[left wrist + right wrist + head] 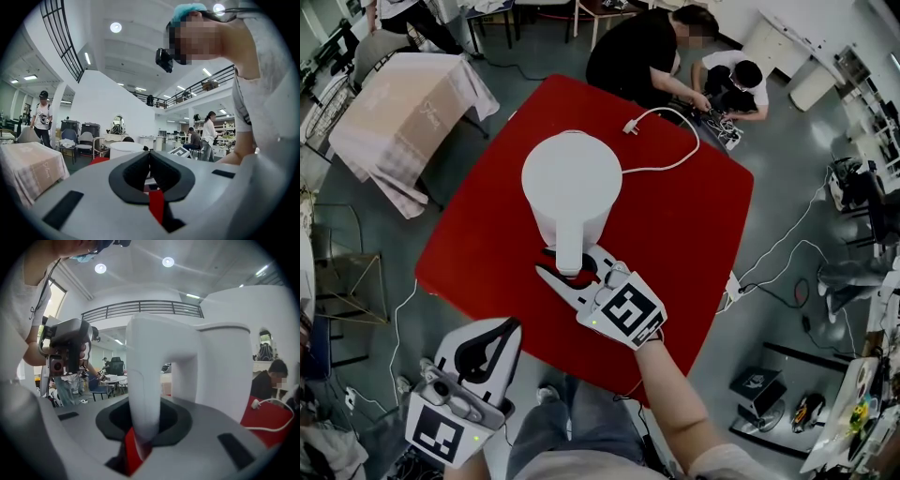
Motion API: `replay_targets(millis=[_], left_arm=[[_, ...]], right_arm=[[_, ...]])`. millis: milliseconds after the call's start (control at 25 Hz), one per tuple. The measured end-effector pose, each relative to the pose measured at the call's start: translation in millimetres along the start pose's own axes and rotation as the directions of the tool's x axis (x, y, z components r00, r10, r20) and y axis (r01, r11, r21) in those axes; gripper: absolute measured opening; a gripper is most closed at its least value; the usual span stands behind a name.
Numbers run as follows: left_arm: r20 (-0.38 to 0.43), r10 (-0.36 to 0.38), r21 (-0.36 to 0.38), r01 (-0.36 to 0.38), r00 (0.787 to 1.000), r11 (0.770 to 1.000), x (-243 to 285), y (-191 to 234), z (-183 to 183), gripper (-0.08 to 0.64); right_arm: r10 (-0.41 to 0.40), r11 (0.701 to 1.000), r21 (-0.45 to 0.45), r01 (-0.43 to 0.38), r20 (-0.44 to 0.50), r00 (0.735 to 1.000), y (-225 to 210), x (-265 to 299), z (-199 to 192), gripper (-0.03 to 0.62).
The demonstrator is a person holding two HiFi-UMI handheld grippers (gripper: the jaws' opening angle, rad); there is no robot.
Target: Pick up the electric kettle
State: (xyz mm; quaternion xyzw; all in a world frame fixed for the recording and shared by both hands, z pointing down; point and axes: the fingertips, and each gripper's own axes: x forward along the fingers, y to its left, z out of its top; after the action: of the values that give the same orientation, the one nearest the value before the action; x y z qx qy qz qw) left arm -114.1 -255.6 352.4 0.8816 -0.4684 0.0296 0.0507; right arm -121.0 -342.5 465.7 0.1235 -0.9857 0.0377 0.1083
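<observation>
A white electric kettle (572,183) stands upright near the middle of the red table (694,216), its handle (569,248) facing me. My right gripper (572,272) reaches in level, one jaw on each side of the handle and closed against it. In the right gripper view the handle (150,380) fills the gap between the jaws, and the kettle's body (225,366) rises behind it. My left gripper (511,326) hangs off the table's near left corner, shut and holding nothing. Its closed tips (150,154) point toward the kettle (126,149).
The kettle's white cord (675,155) loops across the table to a loose plug (630,125). Two people (647,52) crouch at the far edge over a power strip (727,136). A cloth-covered table (403,112) stands at the left. Cables (787,262) lie on the floor at the right.
</observation>
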Motion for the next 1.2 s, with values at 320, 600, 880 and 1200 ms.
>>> replay_targets(millis=[320, 600, 880, 1200], left_arm=[[-0.007, -0.004, -0.004, 0.004, 1.000, 1.000, 1, 1, -5, 0.011], [-0.005, 0.019, 0.019, -0.019, 1.000, 1.000, -9, 3, -3, 0.011], [0.020, 0.036, 0.029, -0.037, 0.999, 0.999, -28, 8, 5, 0.009], [0.074, 0.013, 0.055, -0.017, 0.997, 0.998, -60, -12, 25, 0.011]], right_arm=[[-0.004, 0.997, -0.082, 0.006, 0.015, 1.000, 2, 1, 2, 0.064], [0.004, 0.990, -0.139, -0.001, 0.024, 1.000, 8, 4, 14, 0.061], [-0.001, 0.989, -0.149, 0.011, 0.062, 0.998, 22, -1, 44, 0.064], [-0.053, 0.990, -0.119, 0.069, 0.134, 0.990, 63, -41, 94, 0.064]])
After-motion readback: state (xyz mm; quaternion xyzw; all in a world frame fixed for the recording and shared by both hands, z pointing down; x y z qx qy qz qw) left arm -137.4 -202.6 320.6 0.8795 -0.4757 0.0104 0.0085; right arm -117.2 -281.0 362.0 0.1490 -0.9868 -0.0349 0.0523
